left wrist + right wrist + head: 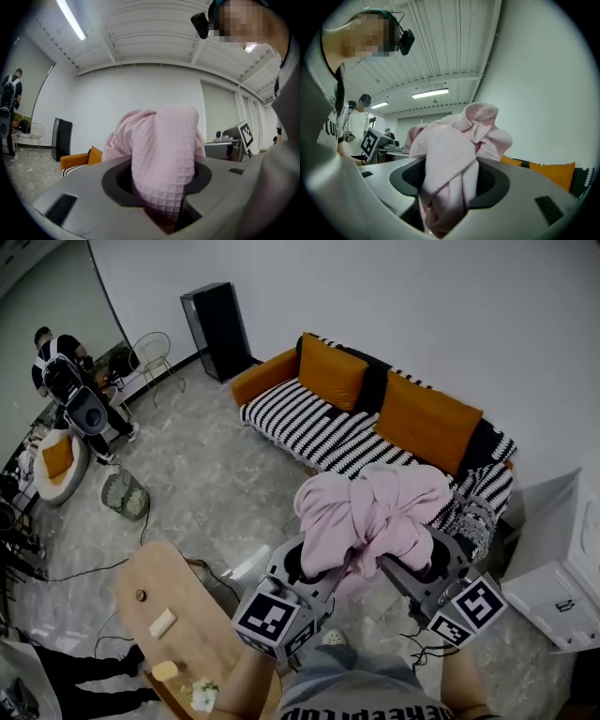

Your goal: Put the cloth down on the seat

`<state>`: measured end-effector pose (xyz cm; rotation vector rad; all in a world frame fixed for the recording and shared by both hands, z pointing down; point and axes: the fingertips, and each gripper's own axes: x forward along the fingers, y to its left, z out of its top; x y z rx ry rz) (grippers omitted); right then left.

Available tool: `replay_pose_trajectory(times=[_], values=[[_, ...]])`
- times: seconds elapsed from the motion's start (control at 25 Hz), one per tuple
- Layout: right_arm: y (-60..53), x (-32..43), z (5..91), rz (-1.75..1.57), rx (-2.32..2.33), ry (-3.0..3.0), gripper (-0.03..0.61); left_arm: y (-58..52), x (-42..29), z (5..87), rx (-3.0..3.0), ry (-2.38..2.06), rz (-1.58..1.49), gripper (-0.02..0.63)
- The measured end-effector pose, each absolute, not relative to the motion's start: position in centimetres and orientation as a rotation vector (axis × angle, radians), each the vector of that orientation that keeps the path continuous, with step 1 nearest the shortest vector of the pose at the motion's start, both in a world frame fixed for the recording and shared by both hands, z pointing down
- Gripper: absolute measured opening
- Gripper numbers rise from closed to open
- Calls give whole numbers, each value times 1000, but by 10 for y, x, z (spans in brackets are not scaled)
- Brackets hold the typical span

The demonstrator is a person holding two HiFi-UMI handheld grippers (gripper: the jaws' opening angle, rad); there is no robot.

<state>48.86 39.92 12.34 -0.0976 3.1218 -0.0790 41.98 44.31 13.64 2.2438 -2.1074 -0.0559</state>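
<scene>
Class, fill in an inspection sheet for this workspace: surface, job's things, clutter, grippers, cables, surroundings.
Surface: striped sofa seat, bare; two orange cushions against its back.
Job's things: pink cloth, bunched, held in the air, not yet on the seat.
Clutter: wooden table with a few small bits; basket on the floor.
Grippers: left gripper and right gripper each closed on the cloth.
Cables: black cables across the floor at the left.
Surroundings: black speaker, wire chair, white cabinet, a person standing far left.
</scene>
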Motion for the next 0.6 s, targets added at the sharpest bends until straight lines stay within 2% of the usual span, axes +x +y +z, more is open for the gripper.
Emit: replay_pose_trajectory(times=[0.6], values=[[367, 400, 130, -69, -54, 3168, 275, 413, 333, 145, 2182, -2127, -108, 210]])
